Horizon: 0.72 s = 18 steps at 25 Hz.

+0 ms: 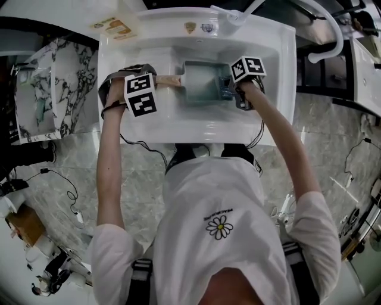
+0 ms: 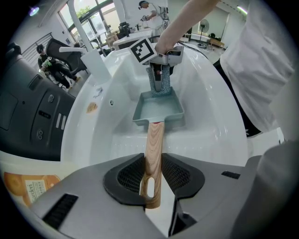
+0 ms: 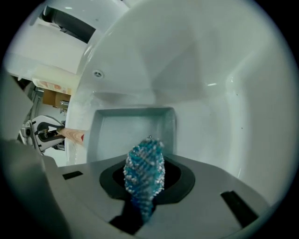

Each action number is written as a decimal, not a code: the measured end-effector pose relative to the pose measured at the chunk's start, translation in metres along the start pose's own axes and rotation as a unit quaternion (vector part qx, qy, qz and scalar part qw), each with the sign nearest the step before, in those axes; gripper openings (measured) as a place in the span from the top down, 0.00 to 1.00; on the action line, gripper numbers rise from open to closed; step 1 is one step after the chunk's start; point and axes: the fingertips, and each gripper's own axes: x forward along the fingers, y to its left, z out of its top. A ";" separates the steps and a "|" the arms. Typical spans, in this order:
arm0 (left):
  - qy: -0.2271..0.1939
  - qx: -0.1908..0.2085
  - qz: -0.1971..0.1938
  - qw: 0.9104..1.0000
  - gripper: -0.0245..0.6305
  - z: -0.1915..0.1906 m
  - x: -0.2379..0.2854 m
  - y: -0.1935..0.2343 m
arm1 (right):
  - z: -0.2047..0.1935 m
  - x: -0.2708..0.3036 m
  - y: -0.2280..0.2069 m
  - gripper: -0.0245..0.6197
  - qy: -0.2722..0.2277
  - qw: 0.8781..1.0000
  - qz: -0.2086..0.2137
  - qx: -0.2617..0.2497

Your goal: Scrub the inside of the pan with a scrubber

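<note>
My left gripper [image 2: 152, 179] clamps the wooden handle [image 2: 154, 149] of the pan [image 2: 158, 110]. My right gripper [image 3: 145, 189] pinches the scrubber [image 3: 144, 165], apparently at the pan's rim.

In the head view the left claw [image 1: 152, 83] hides the handle [image 1: 169, 80] end, and the right claw [image 1: 233, 89] covers the right rim of the pan [image 1: 202, 83]. The base of the scrubber [image 3: 144, 170] is lost between the right claw's jaws. The print on the stickers [image 1: 113, 27] is too small to read.

White sink [image 1: 280, 71], faucet [image 1: 235, 15] at its far rim, an orange-printed label [image 1: 116, 27] on its far-left corner. Black cables [image 1: 59, 173] trail across grey marbled floor [image 1: 333, 119]; a cardboard box [image 1: 25, 223] sits near left.
</note>
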 end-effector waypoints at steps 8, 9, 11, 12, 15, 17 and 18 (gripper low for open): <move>0.000 0.002 0.001 1.000 0.77 0.000 0.002 0.004 | -0.005 0.012 -0.016 0.86 0.006 0.999 -0.011 0.033; 0.001 0.002 0.002 1.000 0.77 0.000 0.002 0.004 | -0.004 0.013 -0.015 0.86 0.006 0.999 -0.008 0.036; 0.001 0.003 0.002 1.000 0.77 -0.001 0.002 0.004 | -0.004 0.015 -0.012 0.86 0.005 0.999 -0.005 0.038; 0.001 0.004 0.002 1.000 0.77 0.000 0.002 0.004 | -0.004 0.016 -0.011 0.86 0.005 0.999 -0.004 0.039; 0.002 0.007 0.002 1.000 0.77 0.000 0.001 0.005 | -0.004 0.018 -0.008 0.86 0.006 0.999 -0.004 0.040; 0.004 0.008 0.005 1.000 0.77 -0.001 0.001 0.006 | -0.005 0.019 -0.005 0.86 0.006 0.999 -0.004 0.042; 0.005 0.009 0.006 1.000 0.77 -0.001 0.001 0.006 | -0.005 0.019 -0.003 0.86 0.006 0.999 -0.002 0.043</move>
